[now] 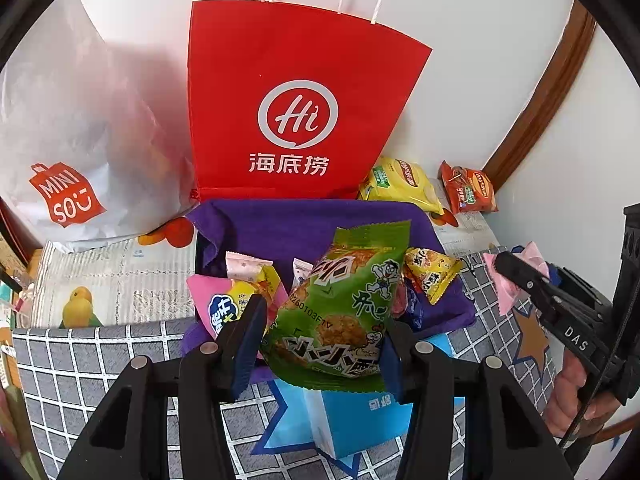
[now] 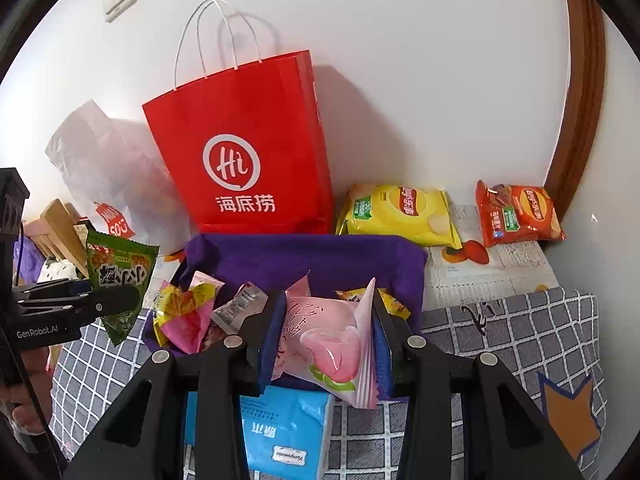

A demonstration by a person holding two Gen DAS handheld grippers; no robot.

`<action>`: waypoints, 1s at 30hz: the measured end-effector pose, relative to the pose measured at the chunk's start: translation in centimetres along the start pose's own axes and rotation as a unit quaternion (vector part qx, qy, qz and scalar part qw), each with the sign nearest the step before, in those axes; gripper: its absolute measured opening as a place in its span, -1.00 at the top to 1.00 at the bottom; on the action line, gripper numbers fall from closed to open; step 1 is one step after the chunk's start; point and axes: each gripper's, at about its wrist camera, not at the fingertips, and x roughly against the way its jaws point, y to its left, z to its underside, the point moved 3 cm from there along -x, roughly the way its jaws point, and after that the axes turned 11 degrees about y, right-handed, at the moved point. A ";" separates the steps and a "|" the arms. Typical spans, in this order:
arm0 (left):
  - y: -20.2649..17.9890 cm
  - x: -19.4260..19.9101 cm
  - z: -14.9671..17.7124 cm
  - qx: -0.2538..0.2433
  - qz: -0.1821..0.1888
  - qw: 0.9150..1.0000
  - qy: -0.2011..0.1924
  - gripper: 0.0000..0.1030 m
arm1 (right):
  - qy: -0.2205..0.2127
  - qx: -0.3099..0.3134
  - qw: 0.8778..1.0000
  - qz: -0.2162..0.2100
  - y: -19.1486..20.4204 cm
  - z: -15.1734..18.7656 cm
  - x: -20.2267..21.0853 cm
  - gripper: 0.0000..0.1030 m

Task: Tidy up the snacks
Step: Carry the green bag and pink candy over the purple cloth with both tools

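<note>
Left wrist view shows my left gripper clamped on the green snack packet, whose long axis runs forward, away from me, over the purple fabric bin. My right gripper grips the pink snack packet the same way. The bin lies straight ahead and below both claws. I judge both hands about equally near to it.

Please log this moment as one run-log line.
left gripper: holds green snack packet | right gripper: holds pink snack packet | both over purple bin
</note>
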 end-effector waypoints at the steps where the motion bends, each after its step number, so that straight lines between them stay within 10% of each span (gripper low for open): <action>1: 0.0 0.0 -0.1 0.000 -0.001 1.000 0.000 0.05 | -0.001 0.000 1.000 -0.001 -0.1 -0.1 0.0 0.22; 30: 1.5 -5.0 -4.3 0.015 0.009 1.000 0.013 0.05 | 0.020 -0.005 1.000 -0.015 -1.1 -3.7 -5.5 0.22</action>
